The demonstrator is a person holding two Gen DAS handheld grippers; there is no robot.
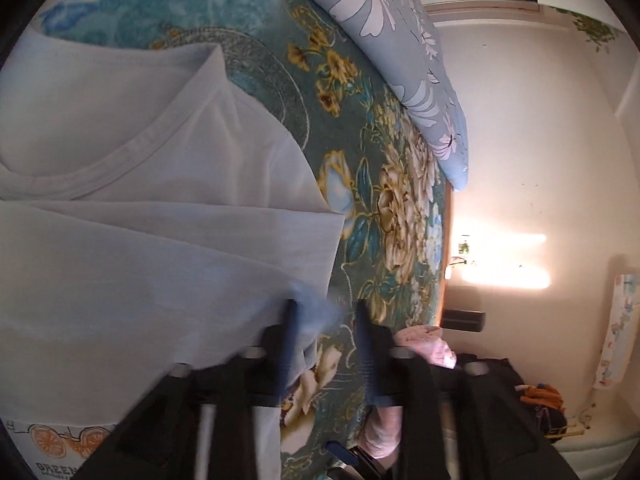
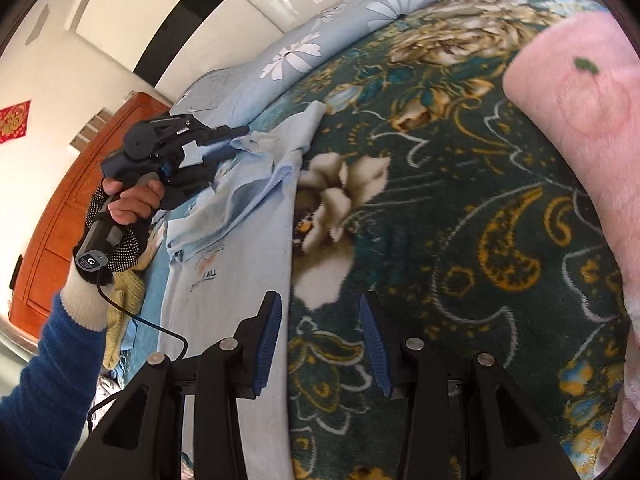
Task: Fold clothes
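Observation:
A pale blue T-shirt (image 1: 140, 208) lies on a dark green floral blanket (image 1: 384, 208), its neckline up left and a sleeve folded across. My left gripper (image 1: 326, 316) is open at the shirt's right edge, with fabric by its left finger. In the right wrist view the shirt (image 2: 236, 272) lies along the left with a rumpled sleeve, and the left gripper (image 2: 240, 140) sits at that sleeve end. My right gripper (image 2: 320, 312) is open and empty, hovering over the shirt's side edge and the blanket (image 2: 460, 240).
A light blue flowered quilt (image 1: 404, 52) lies along the bed's far side, also in the right wrist view (image 2: 320, 40). A pink fleece item (image 2: 580, 128) lies at right. A wooden headboard (image 2: 68, 216) stands at left. A yellowish cloth (image 2: 124, 300) lies beside the shirt.

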